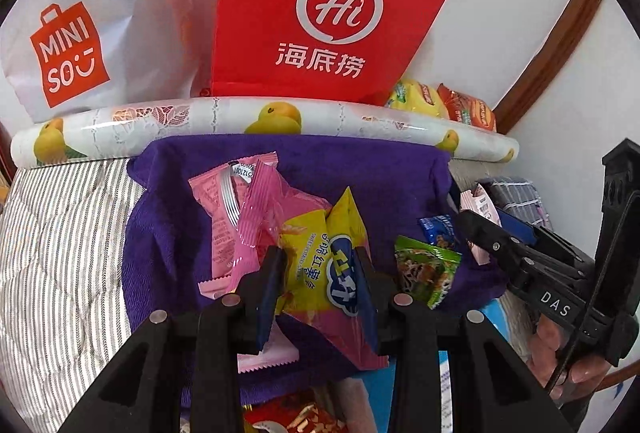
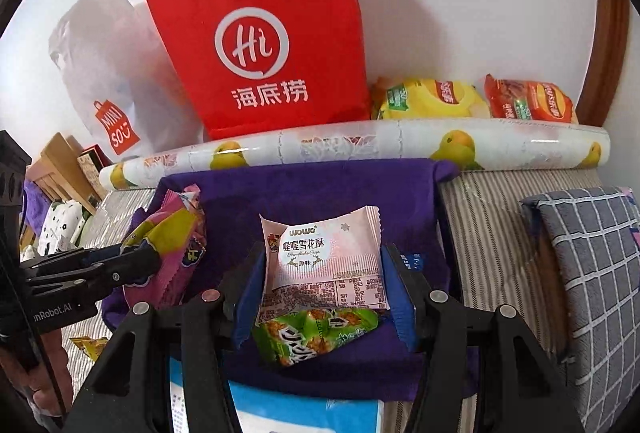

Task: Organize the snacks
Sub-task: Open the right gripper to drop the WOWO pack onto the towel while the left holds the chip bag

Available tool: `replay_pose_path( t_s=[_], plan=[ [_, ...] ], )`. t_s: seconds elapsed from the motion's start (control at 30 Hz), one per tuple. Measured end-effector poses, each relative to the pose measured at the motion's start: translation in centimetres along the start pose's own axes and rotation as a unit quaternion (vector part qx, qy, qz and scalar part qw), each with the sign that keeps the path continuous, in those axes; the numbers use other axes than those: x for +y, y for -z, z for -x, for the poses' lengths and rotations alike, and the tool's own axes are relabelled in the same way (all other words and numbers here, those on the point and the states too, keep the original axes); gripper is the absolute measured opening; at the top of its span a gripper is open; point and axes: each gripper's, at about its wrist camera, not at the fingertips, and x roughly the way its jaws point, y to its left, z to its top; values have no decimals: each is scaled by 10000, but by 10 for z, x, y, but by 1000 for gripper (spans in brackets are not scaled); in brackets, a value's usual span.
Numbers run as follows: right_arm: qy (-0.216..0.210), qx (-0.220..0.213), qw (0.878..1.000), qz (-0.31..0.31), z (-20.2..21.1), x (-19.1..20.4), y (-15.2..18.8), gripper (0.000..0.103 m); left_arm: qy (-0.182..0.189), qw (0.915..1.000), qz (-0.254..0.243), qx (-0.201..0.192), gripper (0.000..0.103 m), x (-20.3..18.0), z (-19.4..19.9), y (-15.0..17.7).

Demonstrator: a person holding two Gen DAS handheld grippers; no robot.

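My left gripper (image 1: 320,289) is shut on a yellow and pink sweet-potato snack packet (image 1: 320,273), held above a purple cloth (image 1: 380,169). A pink packet (image 1: 236,209) lies behind it, a green packet (image 1: 424,269) and a small blue packet (image 1: 438,227) to the right. My right gripper (image 2: 322,285) is shut on a pale pink snowflake-crisp packet (image 2: 322,257), over the green packet (image 2: 312,333). The left gripper also shows in the right wrist view (image 2: 140,257), and the right gripper in the left wrist view (image 1: 480,229).
A red paper bag (image 2: 260,45) and a white Miniso bag (image 1: 68,49) stand at the wall behind a fruit-print roll (image 2: 360,145). Yellow (image 2: 432,99) and orange (image 2: 528,101) packets lie behind the roll. A grey checked cushion (image 2: 592,265) is at the right. A striped mattress (image 1: 60,233) lies beneath.
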Motion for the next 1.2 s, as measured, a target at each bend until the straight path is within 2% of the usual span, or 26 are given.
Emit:
replay_pose_path(
  t_s=[0.63,0.9,1.2],
  plan=[
    [-52,436,9990,-76,-30,-7,7,61,75,9999,-106,12,35,-5,-14,3],
    [-20,469,9989,47,-26,-5,8,69,85,9999,-132,23,37,-6,-16,4],
    [-74,421,9990,-104,-14,-9,6,73,80,9999,-145,38,37,-7,-16,4]
  ],
)
